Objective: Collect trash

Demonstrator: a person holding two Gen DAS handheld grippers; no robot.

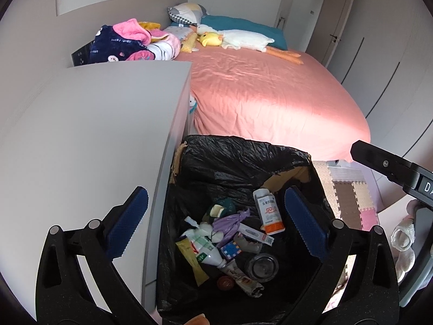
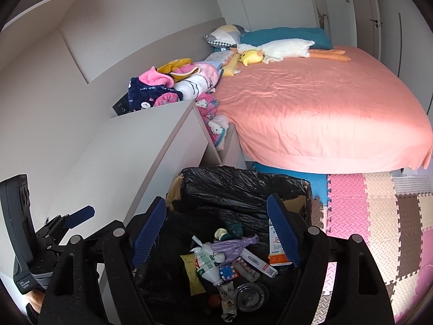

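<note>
Hovering over the lined bin (image 1: 243,162) — both jaws spread wide, holding nothing — trash (image 1: 232,241) apparently gathered inside, little visibly left.

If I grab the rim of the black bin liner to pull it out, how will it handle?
The black bin liner looks thin and crinkled, so it will probably stretch and slip in the pads rather than lift stiffly. It is draped over a cardboard box, which may come up with it. The glass jar and plastic bottle inside would likely make it sag.
</note>
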